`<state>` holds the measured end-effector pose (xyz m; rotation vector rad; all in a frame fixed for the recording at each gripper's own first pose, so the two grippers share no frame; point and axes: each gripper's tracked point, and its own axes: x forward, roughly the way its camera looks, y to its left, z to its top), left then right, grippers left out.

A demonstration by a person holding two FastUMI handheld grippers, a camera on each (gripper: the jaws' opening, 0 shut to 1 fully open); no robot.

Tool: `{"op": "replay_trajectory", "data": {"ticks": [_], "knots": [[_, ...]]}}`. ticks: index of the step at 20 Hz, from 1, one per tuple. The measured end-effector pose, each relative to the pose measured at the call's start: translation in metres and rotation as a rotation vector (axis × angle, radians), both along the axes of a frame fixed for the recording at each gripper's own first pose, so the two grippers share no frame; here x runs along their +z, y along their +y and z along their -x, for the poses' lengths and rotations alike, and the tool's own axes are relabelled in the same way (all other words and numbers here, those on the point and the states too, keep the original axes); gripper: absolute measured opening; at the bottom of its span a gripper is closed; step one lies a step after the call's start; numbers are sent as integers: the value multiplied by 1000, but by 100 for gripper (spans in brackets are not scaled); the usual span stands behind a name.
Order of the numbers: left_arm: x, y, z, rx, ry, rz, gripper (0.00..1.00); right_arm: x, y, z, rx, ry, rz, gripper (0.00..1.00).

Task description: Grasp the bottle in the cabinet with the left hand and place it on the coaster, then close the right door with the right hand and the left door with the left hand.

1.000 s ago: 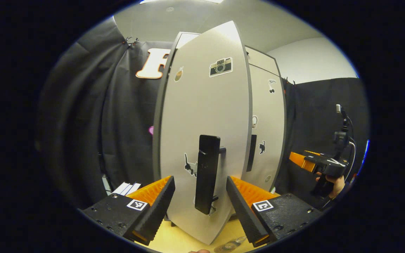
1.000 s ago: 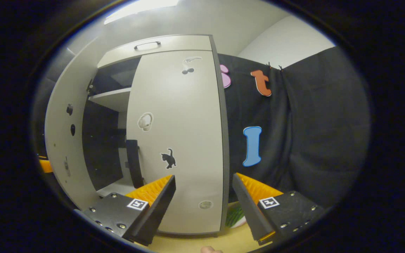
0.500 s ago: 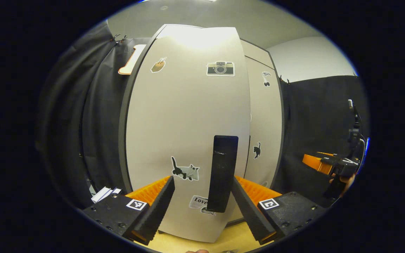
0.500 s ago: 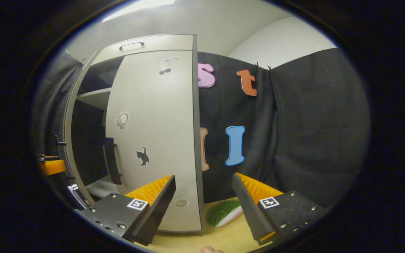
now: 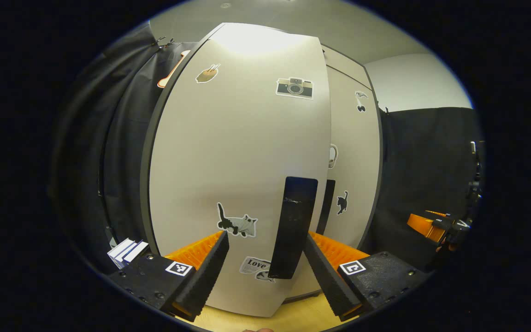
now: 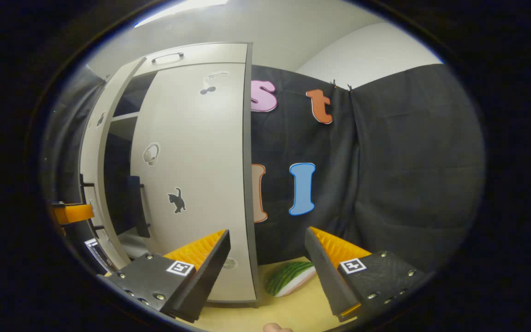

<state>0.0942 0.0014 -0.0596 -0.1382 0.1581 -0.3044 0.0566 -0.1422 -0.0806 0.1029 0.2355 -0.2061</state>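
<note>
Closing left door: left hand-held gripper spread wide, handle between fingers, ungripped. Right door looks shut; right hand-held gripper released, idle. Left door slightly ajar.

A booth hung with black cloth on its walls, pinned up by small clips. Above the cloth rises a plain white wall and a pale ceiling with a bright strip light near its edge. Below, a light wooden tabletop runs along the bottom, lit evenly from overhead
</note>
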Motion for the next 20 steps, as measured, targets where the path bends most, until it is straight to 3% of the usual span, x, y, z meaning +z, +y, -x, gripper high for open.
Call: {"op": "replay_trajectory", "data": {"ticks": [20], "knots": [[-11,-18,-56,-16,7,8,100,-21,-23,-19,-30,14,-7,99]]}}
